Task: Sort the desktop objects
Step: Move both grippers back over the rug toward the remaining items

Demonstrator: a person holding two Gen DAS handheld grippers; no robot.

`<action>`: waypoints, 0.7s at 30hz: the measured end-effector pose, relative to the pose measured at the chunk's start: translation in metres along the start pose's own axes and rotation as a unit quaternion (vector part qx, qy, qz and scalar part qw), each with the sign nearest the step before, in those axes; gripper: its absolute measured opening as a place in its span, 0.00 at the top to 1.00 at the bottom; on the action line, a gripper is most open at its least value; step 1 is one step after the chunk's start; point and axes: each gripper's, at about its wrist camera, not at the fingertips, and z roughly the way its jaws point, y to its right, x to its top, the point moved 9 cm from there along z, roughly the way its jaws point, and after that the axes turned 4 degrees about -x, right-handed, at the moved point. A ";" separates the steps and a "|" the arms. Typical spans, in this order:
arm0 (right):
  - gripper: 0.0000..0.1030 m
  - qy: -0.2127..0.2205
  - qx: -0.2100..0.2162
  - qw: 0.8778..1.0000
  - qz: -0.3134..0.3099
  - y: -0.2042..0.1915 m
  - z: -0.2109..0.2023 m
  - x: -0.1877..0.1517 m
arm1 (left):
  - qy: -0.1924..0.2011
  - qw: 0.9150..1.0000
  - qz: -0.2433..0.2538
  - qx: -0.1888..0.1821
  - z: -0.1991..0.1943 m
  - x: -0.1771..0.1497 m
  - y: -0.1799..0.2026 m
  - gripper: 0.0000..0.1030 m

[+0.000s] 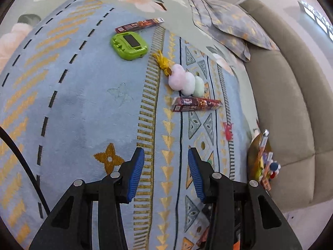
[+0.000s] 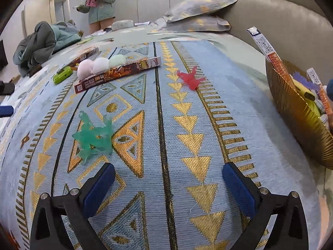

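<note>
Several items already sit in the gold basket (image 2: 291, 125) at 3 o'clock in the right wrist view: at least two tall orange-and-white packets, sth yellow, a few small bits I can't make out. So sorting looks partly done, roughly a third to half by my guess.

Left on the patterned blanket (image 2: 162, 125), approx six things:
- green jelly-like toy (image 2: 93, 133), 9 o'clock, just beyond the right gripper's (image 2: 168, 189) left finger, not touching it
- red toy (image 2: 190, 79), 12 o'clock, well apart from the basket
- dark red box (image 2: 116, 74), 11 o'clock, w/ the pink-white-green plush (image 2: 100, 64) just behind it
- lime green timer (image 1: 130, 45) and a second dark red box (image 1: 139, 25), 11 o'clock in the left wrist view, side by side

Right gripper: jaws spread wide, nothing btwn them, low over the blanket. Left gripper (image 1: 166, 173): jaws partly apart, empty too, only blanket showing in the gap.

Nearest candidate for the right gripper looks like the green toy; soft and irregular, may need a careful pinch
</note>
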 end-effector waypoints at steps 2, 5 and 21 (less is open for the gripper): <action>0.00 0.003 -0.008 1.000 -0.006 -0.002 0.003 0.001 | 0.002 1.000 0.017 0.003 0.001 -0.002 0.003 0.60; 0.00 0.005 -0.007 1.000 -0.006 -0.002 0.002 0.002 | 0.011 0.998 0.052 0.019 -0.002 -0.005 0.010 0.60; 0.00 0.007 0.032 0.999 0.011 0.002 -0.002 0.003 | 0.062 0.970 0.235 -0.010 -0.174 0.004 0.181 0.50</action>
